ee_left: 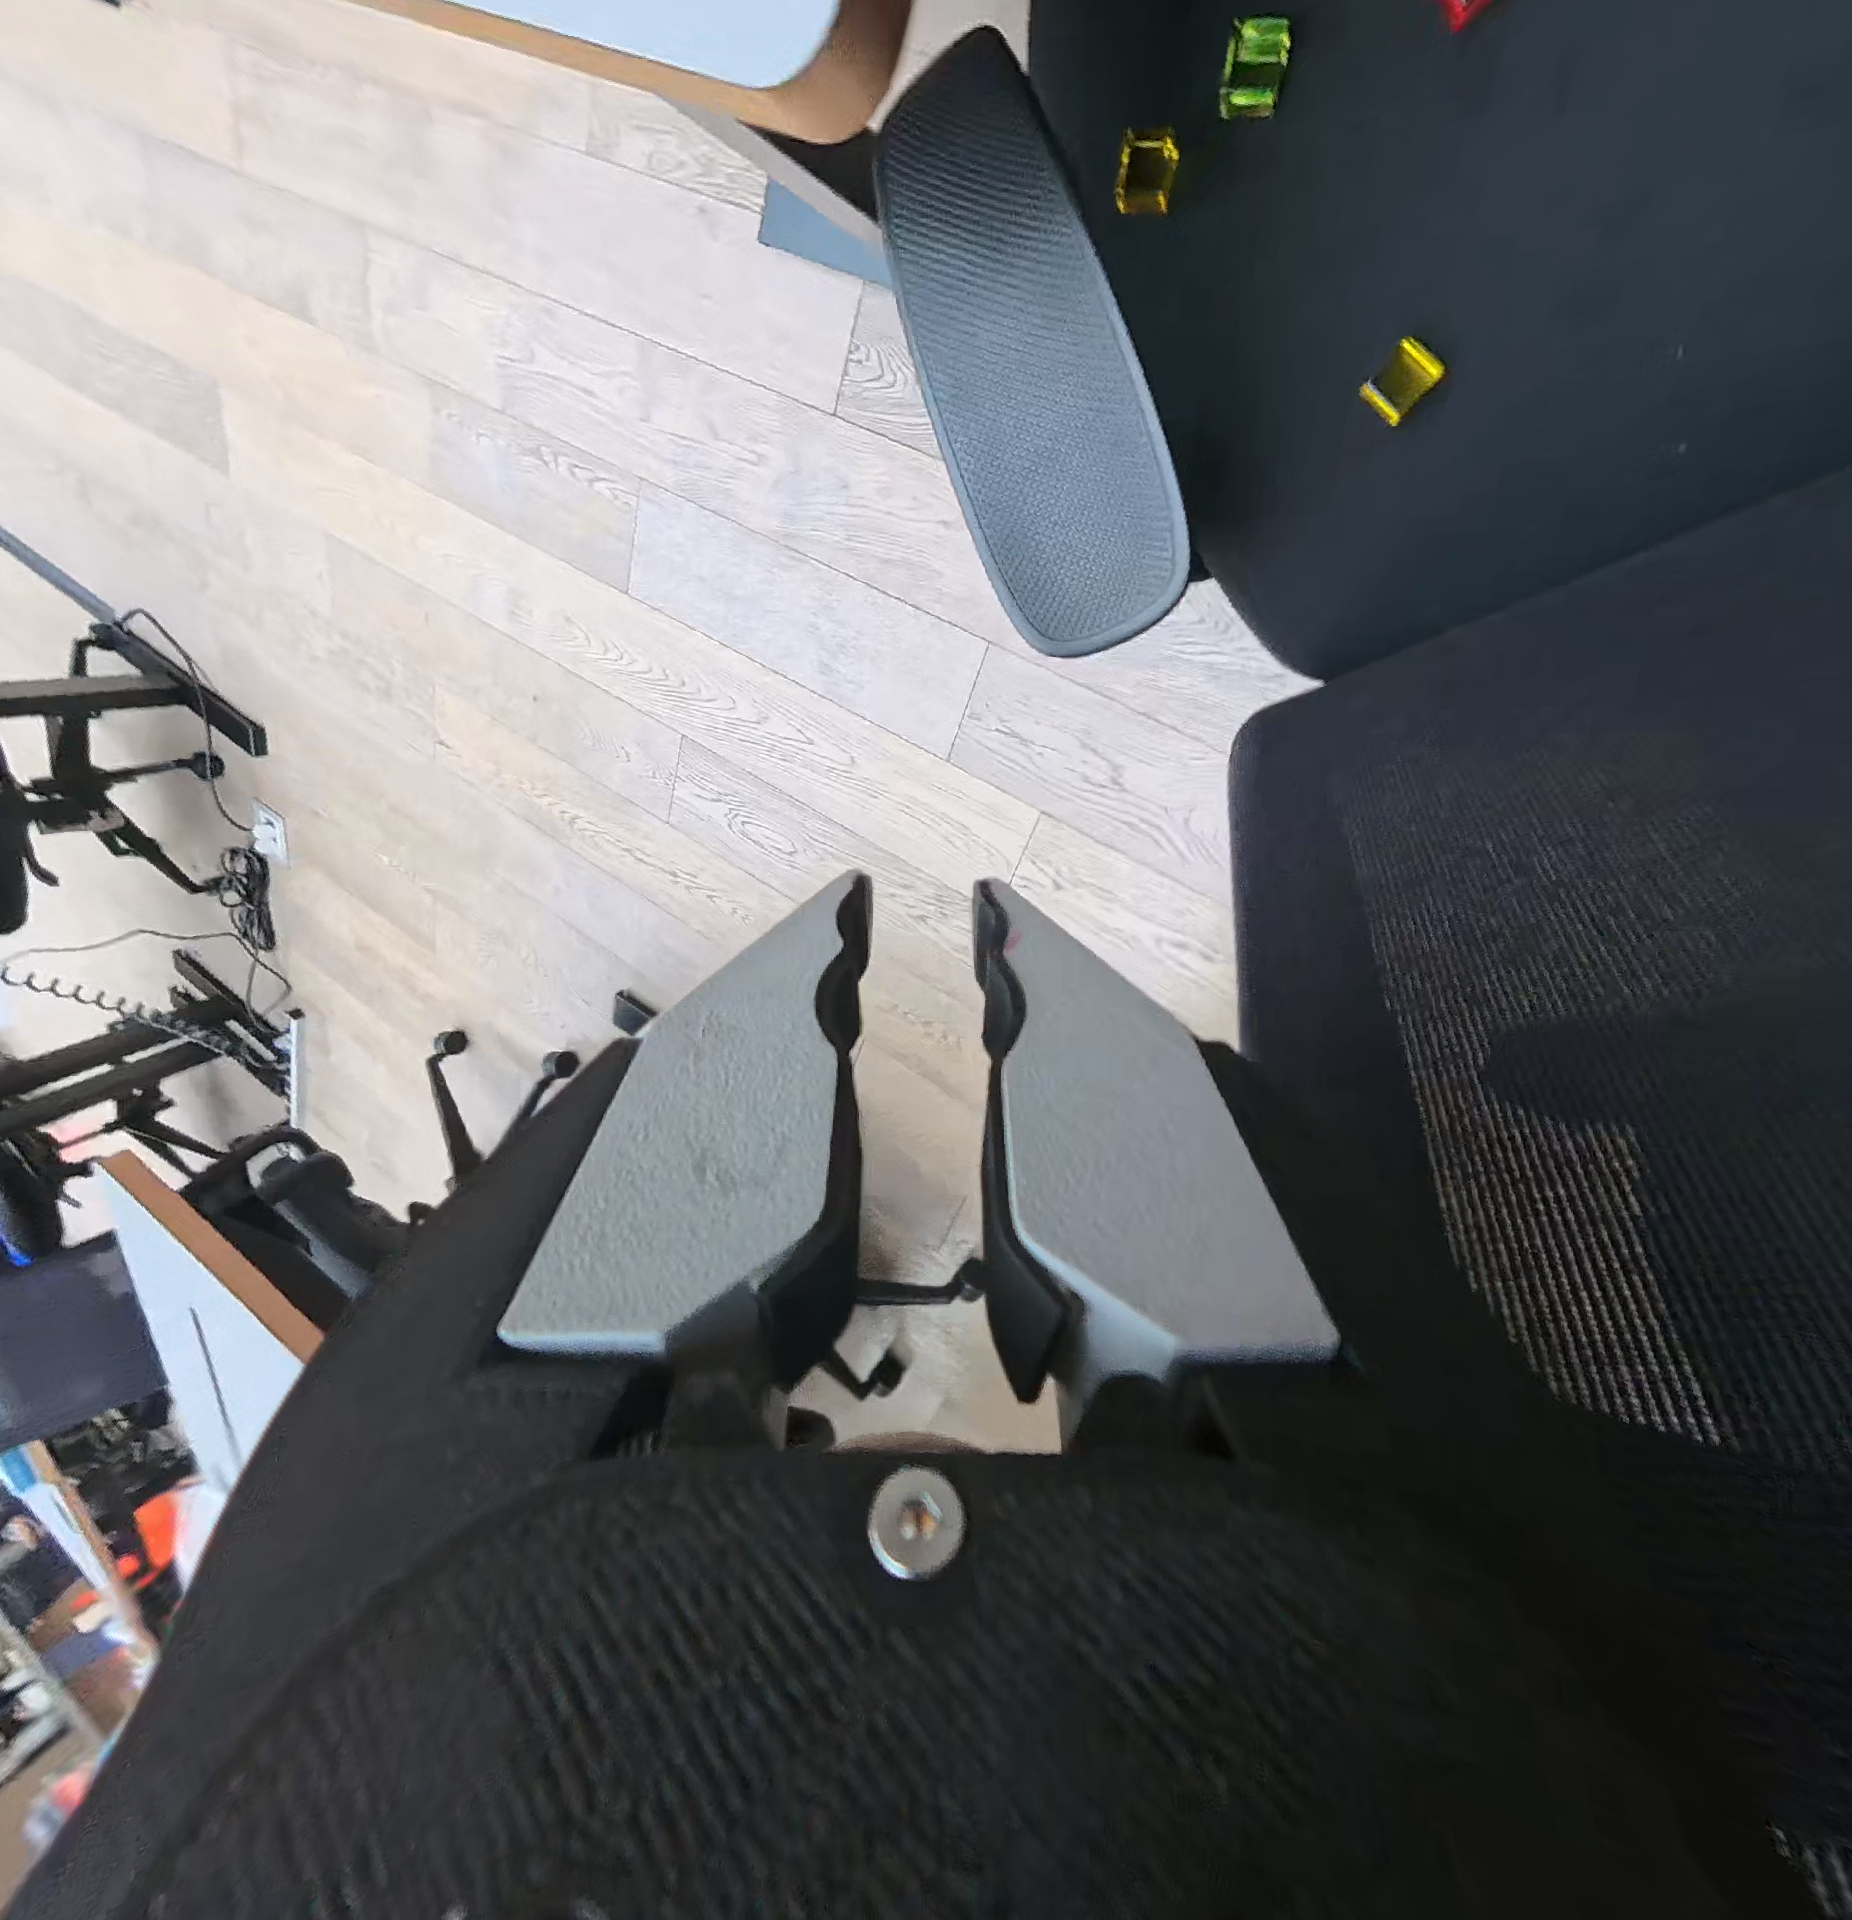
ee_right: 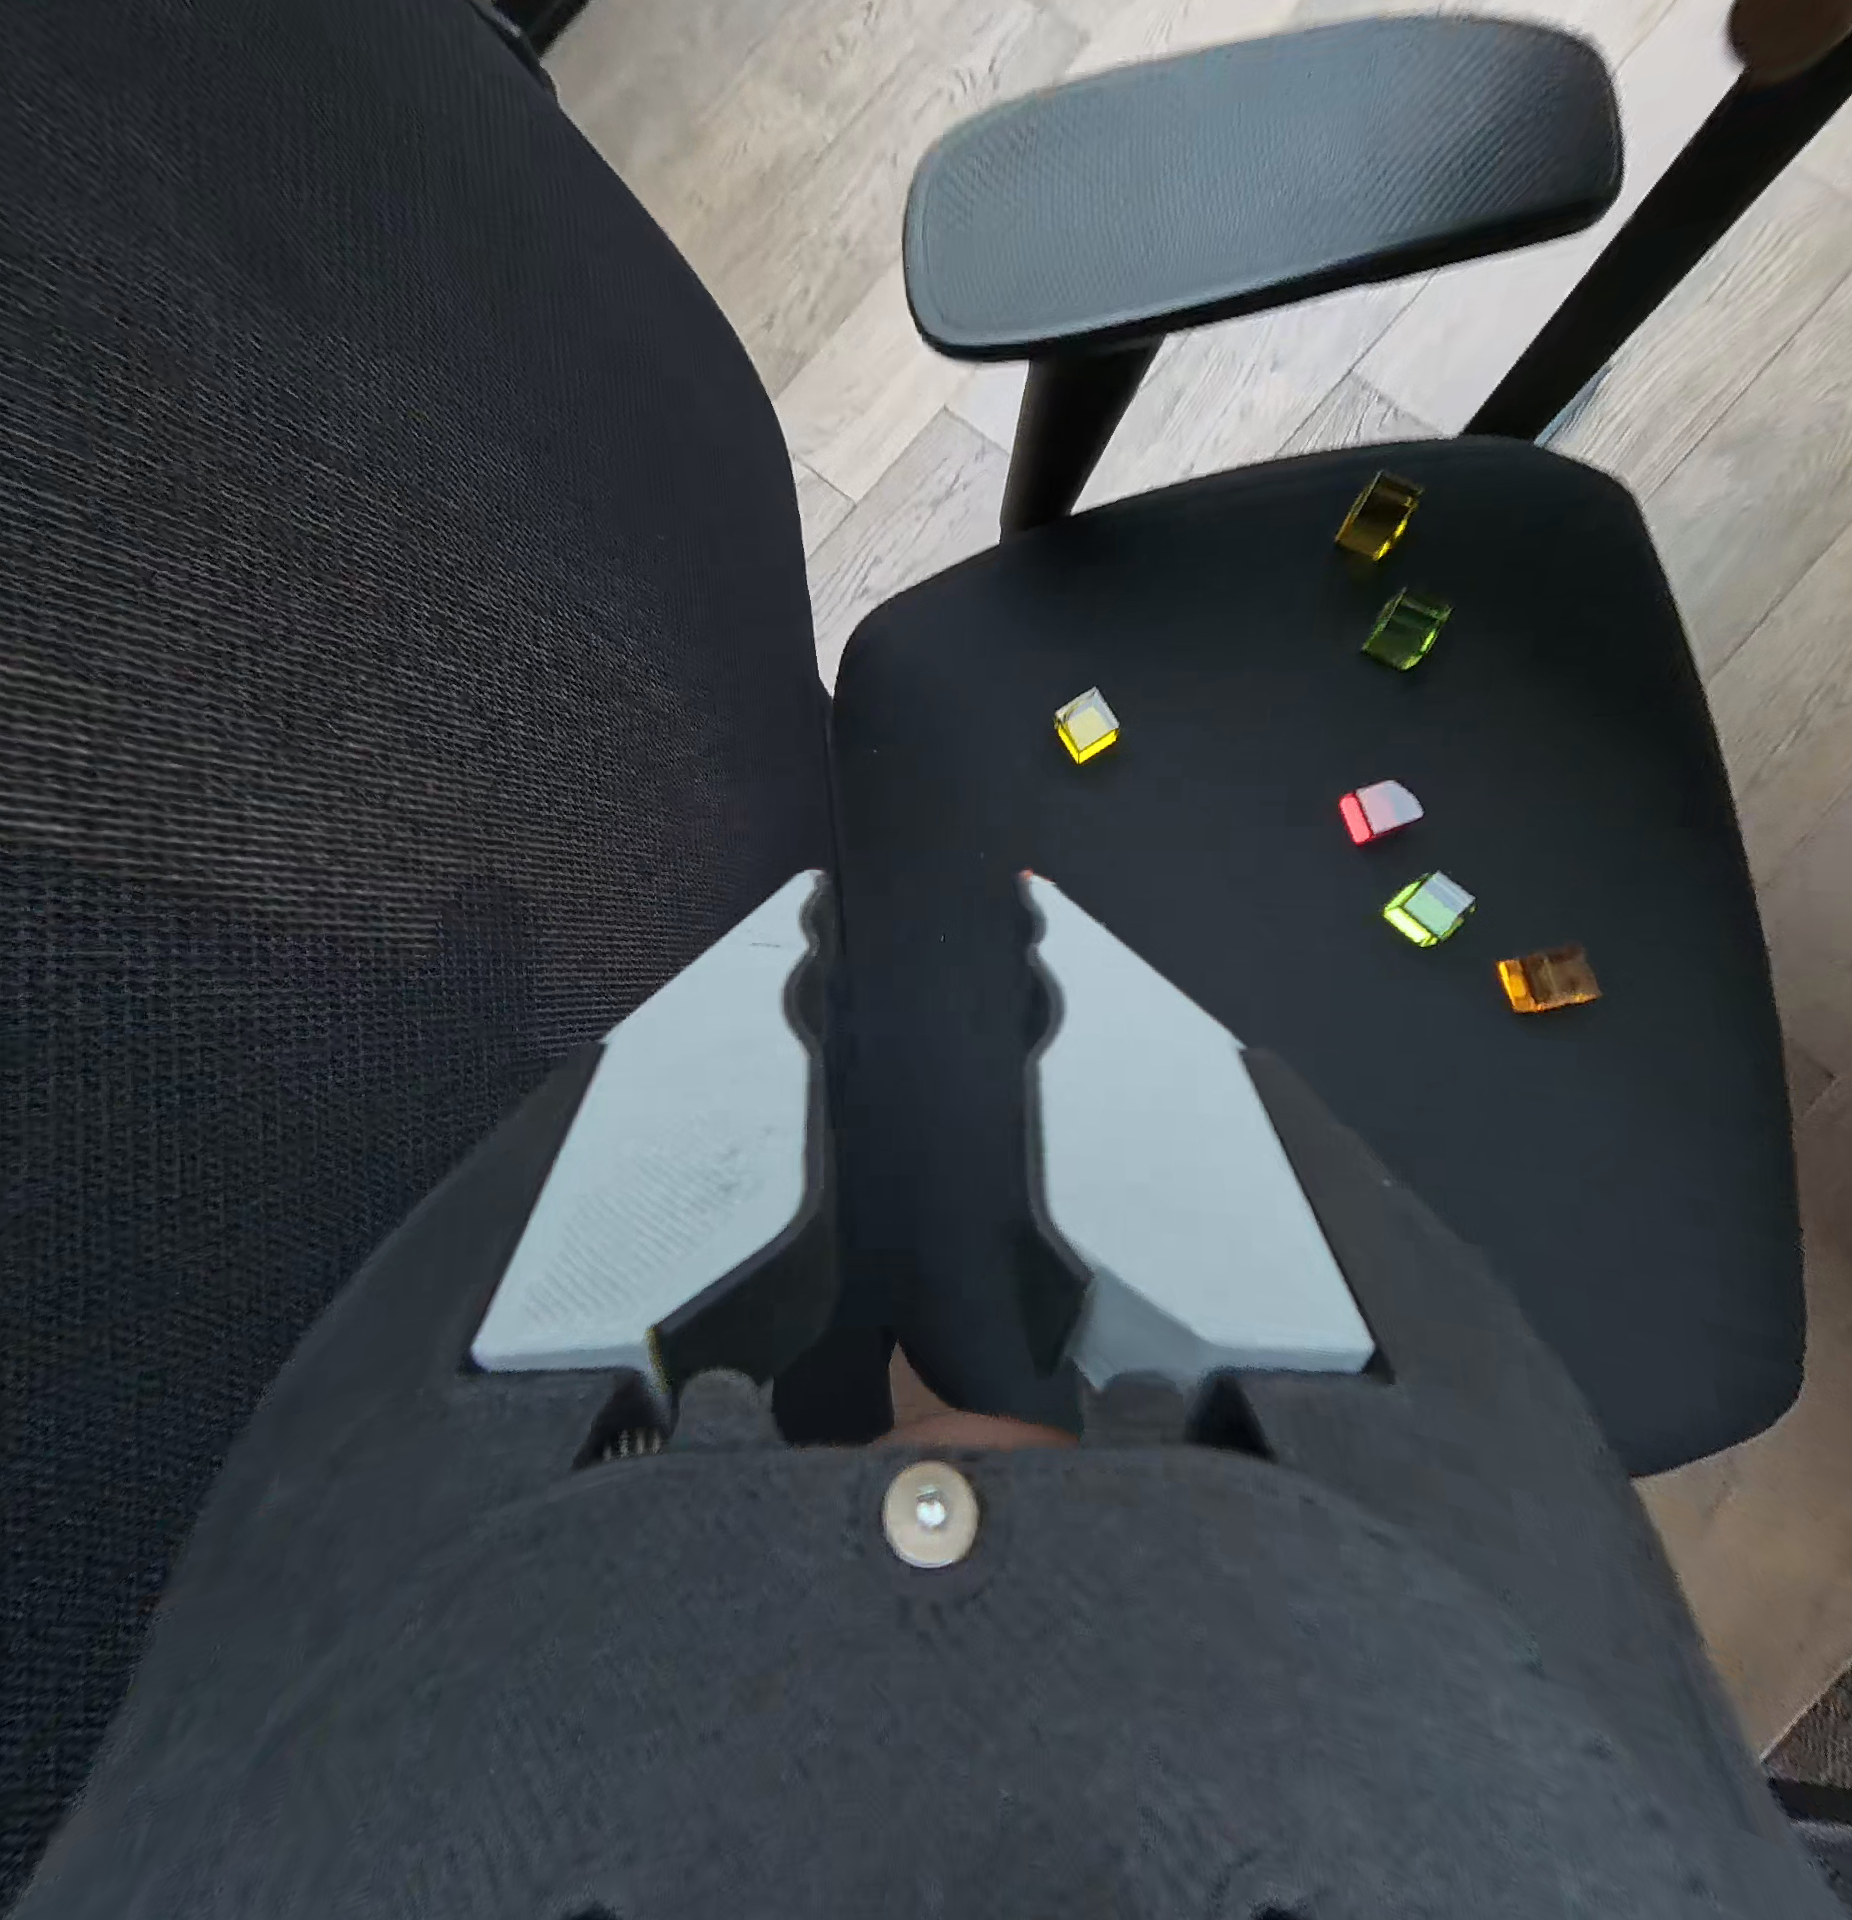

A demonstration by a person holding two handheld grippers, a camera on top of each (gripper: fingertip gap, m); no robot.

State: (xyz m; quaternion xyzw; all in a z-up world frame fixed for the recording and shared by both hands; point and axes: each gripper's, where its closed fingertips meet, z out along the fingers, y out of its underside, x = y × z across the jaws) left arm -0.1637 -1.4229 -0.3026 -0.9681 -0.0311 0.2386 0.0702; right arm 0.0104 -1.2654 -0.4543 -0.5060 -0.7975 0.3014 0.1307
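Both hand-held grippers stand with their grey fingers apart and nothing between them. The right hand-held gripper [ee_right: 927,883] hovers over the rear edge of a black chair seat [ee_right: 1265,1143], where the seat meets the mesh backrest [ee_right: 382,623]; its left finger lies over the backrest, its right finger over the seat cloth.

Small translucent blocks lie scattered on the seat, all to the right of this gripper and apart from it. Nearest is a yellow cube [ee_right: 1087,724], ahead and slightly right of the fingertips. Farther right, toward the seat's right edge, come a red block [ee_right: 1377,810], a light green block [ee_right: 1429,907] just below it, and an orange block [ee_right: 1547,979] lower still. Near the far right corner of the seat lie a dark yellow block [ee_right: 1377,516] and a dark green block [ee_right: 1405,629], close together. The padded armrest [ee_right: 1265,187] stands beyond the seat's far edge, over pale wood-plank floor [ee_right: 901,208].

The left hand-held gripper [ee_left: 922,888] hangs over the floor, left of the backrest's edge, touching nothing. In its view the armrest lies ahead and to the right, and beyond it on the seat show three blocks, two yellow and one green, well apart from the fingers. Dark stands and cables [ee_left: 247,883] sit at the floor's left edge.
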